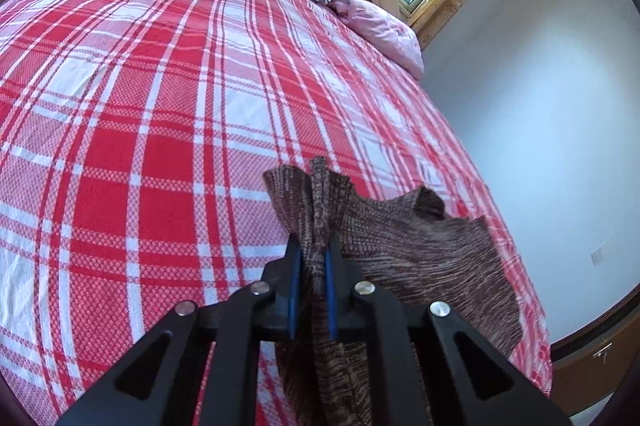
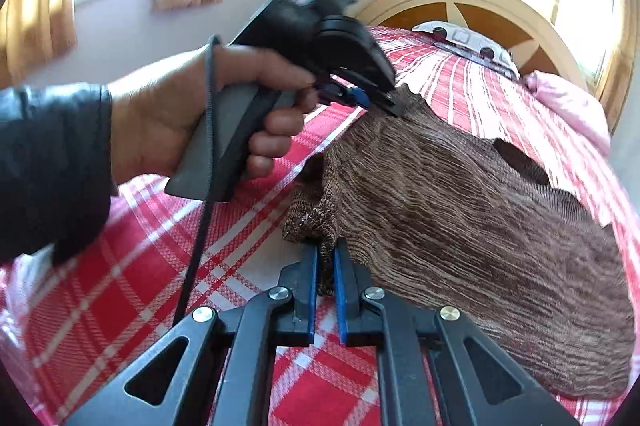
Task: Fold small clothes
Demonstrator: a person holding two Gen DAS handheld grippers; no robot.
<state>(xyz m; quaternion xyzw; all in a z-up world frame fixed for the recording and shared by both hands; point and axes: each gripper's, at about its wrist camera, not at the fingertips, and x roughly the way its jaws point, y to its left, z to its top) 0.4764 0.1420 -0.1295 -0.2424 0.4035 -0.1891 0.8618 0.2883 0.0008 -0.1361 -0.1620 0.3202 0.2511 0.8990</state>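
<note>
1. Brown knit garment (image 2: 460,194) lies on the red-plaid bed (image 1: 140,146); lower right of the left wrist view, centre-right of the right wrist view.
2. Left gripper (image 1: 314,250): jaws narrow, clamped on a bunched edge of the knit that sticks up past the tips, bottom centre of frame.
3. Right gripper (image 2: 326,258): jaws narrow, pinching a bunched corner, bottom centre of frame.
4. In the right wrist view the left gripper sits upper centre, held by the left hand (image 2: 180,118), biting the knit's far edge.
5. Key relation: both grips are on the same left-hand side of the cloth; the body spreads right of both jaws, toward frame right.
6. Long axis looks to run lower right to upper left between grips. Judgement: fold likely carries this held edge rightward over the body.
7. Neck opening (image 2: 520,162) sits upper right, away from both jaws.
</note>
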